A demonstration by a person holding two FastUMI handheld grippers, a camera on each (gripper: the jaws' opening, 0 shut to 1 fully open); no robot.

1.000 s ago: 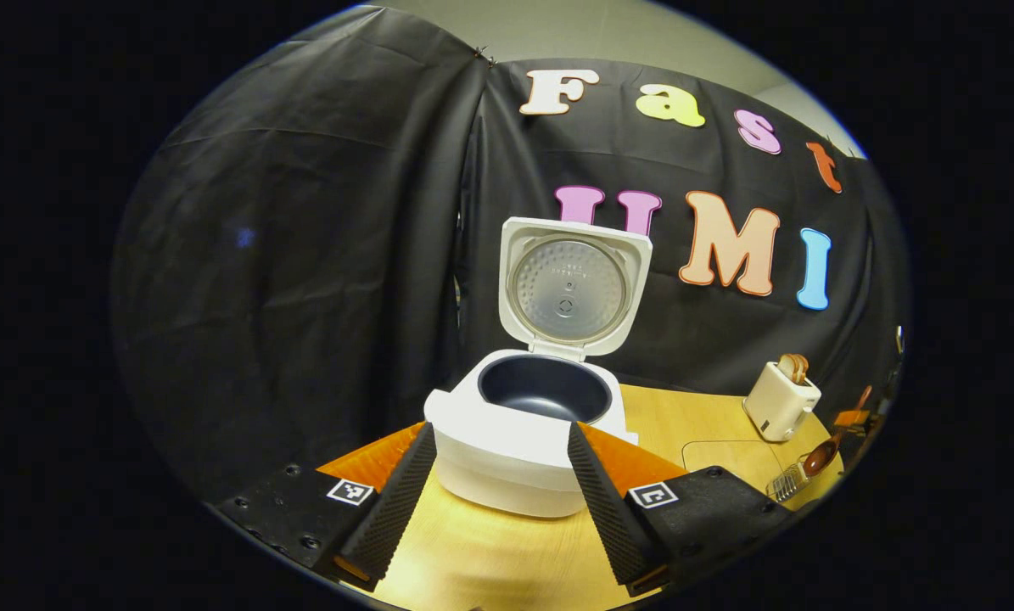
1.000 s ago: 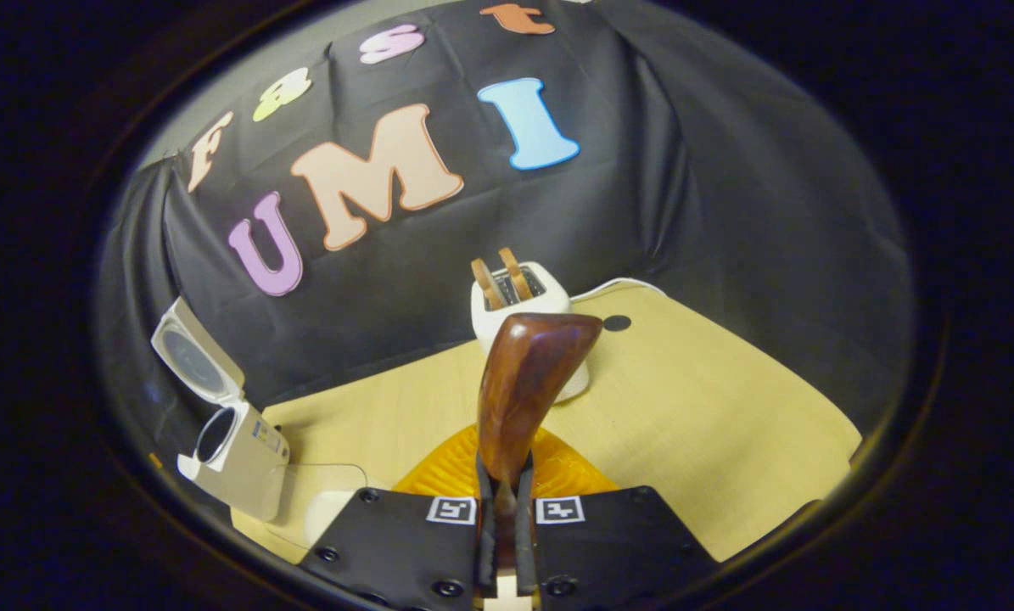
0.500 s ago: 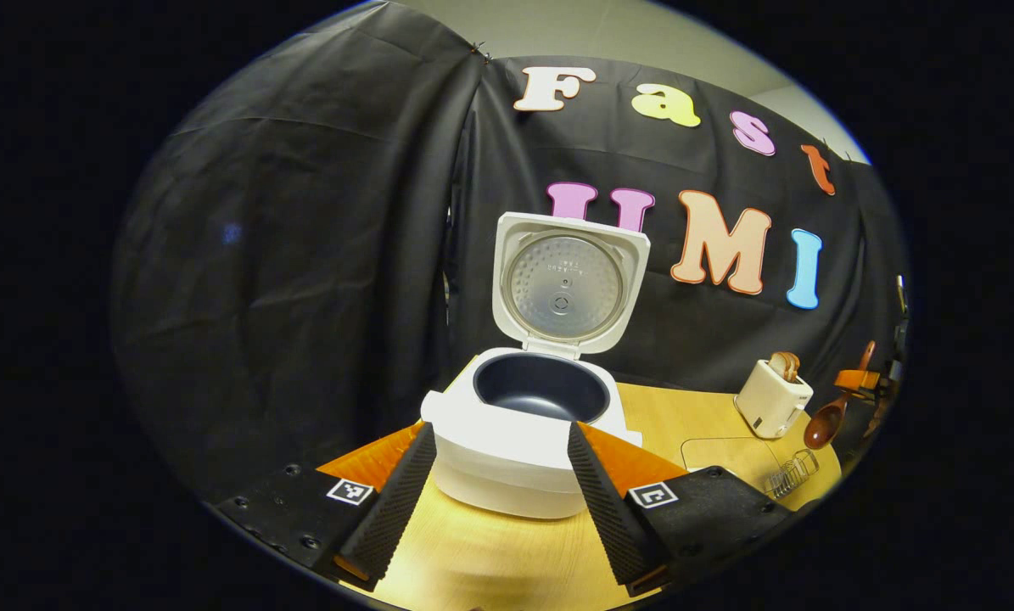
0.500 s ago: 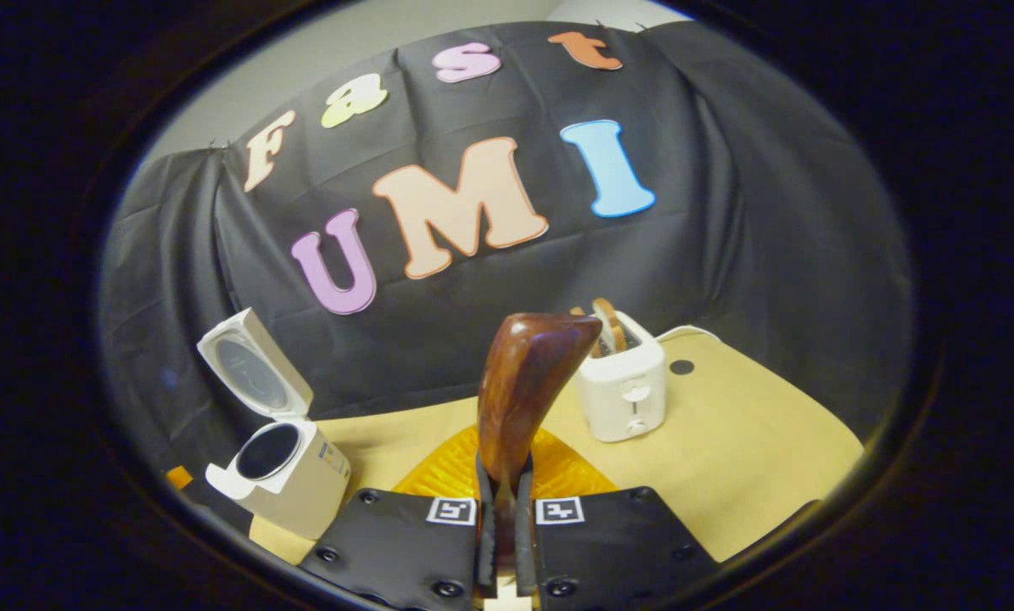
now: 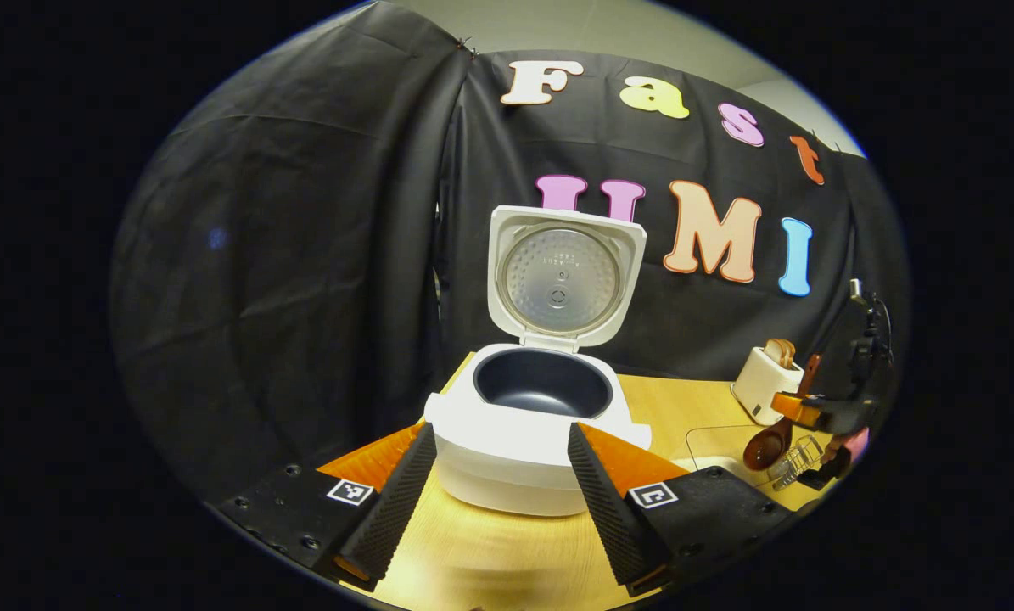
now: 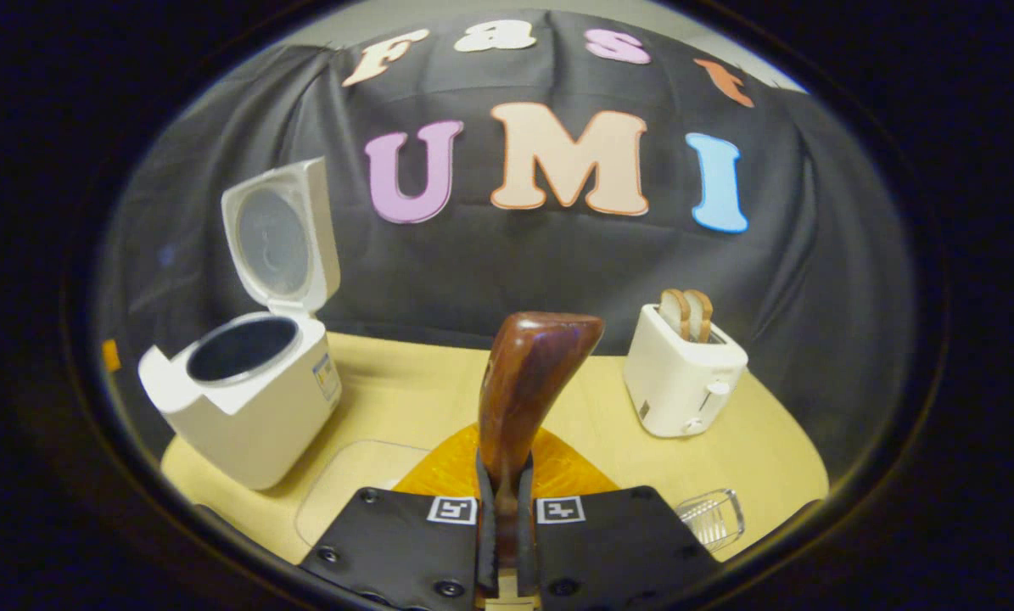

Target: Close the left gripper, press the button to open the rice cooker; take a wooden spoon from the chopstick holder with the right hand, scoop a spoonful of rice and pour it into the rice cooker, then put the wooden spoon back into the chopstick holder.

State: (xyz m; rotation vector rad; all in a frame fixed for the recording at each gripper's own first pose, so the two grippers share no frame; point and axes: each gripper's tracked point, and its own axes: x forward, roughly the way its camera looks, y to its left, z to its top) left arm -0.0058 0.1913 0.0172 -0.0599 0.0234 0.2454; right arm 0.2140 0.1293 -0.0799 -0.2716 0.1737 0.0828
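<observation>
The white rice cooker (image 5: 540, 441) stands with its lid (image 5: 562, 280) raised and its dark inner pot empty. My left gripper (image 5: 498, 488) hovers just in front of it, open, its two ribbed fingers (image 5: 392, 505) spread to either side of the cooker's base. My right gripper (image 6: 504, 518) is shut on the handle of the brown wooden spoon (image 6: 528, 386), whose bowl points forward and up. From the left gripper view, the right gripper (image 5: 820, 412) hangs at the far right with the spoon (image 5: 765, 445) above the wire chopstick holder (image 5: 799, 458). The cooker (image 6: 243, 399) lies to the spoon's left.
A white toaster (image 6: 685, 378) with two bread slices stands at the back right of the wooden table (image 6: 422, 399). A clear shallow container (image 6: 345, 484) lies between cooker and spoon. The chopstick holder (image 6: 710, 518) sits near the table's front right.
My right gripper has swung left with the spoon, bringing the cooker and toaster level in its view; the spoon has left the holder. The left gripper has barely moved.
</observation>
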